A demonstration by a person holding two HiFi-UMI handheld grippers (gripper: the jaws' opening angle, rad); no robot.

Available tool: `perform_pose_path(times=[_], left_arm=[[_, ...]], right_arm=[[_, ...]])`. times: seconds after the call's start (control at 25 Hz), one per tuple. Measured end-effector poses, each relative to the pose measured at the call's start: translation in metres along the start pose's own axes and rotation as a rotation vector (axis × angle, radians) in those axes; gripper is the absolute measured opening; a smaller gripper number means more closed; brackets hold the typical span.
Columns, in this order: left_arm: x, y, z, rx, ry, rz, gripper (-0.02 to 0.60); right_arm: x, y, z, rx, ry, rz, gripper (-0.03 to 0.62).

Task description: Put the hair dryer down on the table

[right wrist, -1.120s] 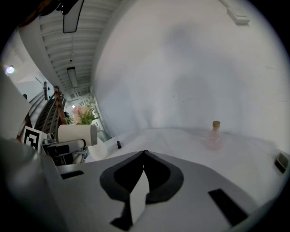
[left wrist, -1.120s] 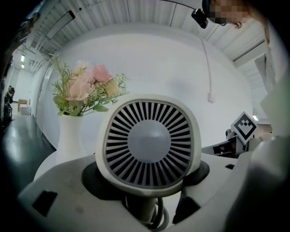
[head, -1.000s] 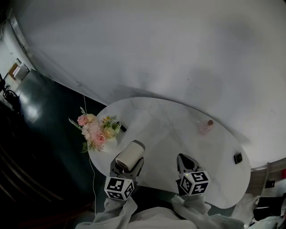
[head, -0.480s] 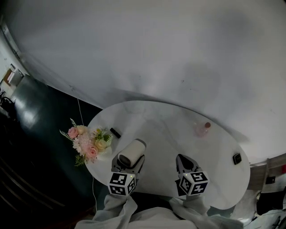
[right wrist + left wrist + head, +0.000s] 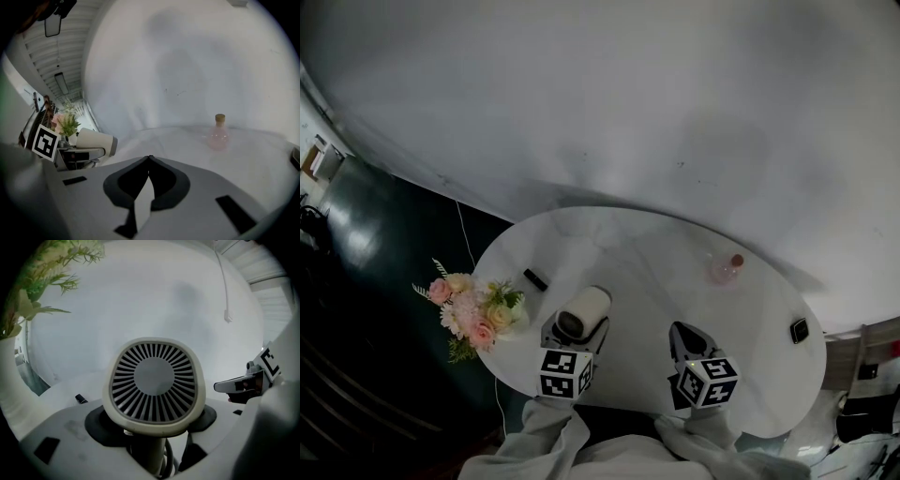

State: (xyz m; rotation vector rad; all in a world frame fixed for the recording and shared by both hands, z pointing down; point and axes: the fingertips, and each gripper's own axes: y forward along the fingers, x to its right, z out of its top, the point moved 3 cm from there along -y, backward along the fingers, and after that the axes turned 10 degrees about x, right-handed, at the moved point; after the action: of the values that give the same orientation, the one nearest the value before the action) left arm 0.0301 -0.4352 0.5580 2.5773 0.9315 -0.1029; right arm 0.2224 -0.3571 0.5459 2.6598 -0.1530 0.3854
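Observation:
A cream hair dryer [image 5: 579, 313] with a round grille [image 5: 153, 377] is held upright by its handle in my left gripper [image 5: 574, 330], above the near left part of the white oval table [image 5: 647, 253]. Its barrel lies level; in the left gripper view the grille faces the camera. Its cord hangs beside the handle [image 5: 168, 460]. My right gripper [image 5: 682, 337] is shut with nothing in it, over the near middle of the table. In the right gripper view the hair dryer [image 5: 96, 140] shows at the left and my right gripper [image 5: 149, 159] has its tips touching.
A vase of pink flowers [image 5: 473, 309] stands at the table's left edge. A small black object [image 5: 535, 279] lies near it. A pink bottle with a cork [image 5: 727, 269] stands at the far right, and a black square thing [image 5: 800, 330] by the right edge. A wall rises behind.
The view has shifted, so the table and flowers sit further left. The left gripper with the hair dryer has moved slightly right and inward over the table. The right gripper has barely moved.

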Motion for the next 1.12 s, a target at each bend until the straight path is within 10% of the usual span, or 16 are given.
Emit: perform_pose_path(times=[1.12], left_arm=[[0.021,0.064,-0.051,-0.386,0.155,0.049,0.331]], right_arm=[[0.015,0.013,-0.006,-0.041,0.083,-0.011,0.049]])
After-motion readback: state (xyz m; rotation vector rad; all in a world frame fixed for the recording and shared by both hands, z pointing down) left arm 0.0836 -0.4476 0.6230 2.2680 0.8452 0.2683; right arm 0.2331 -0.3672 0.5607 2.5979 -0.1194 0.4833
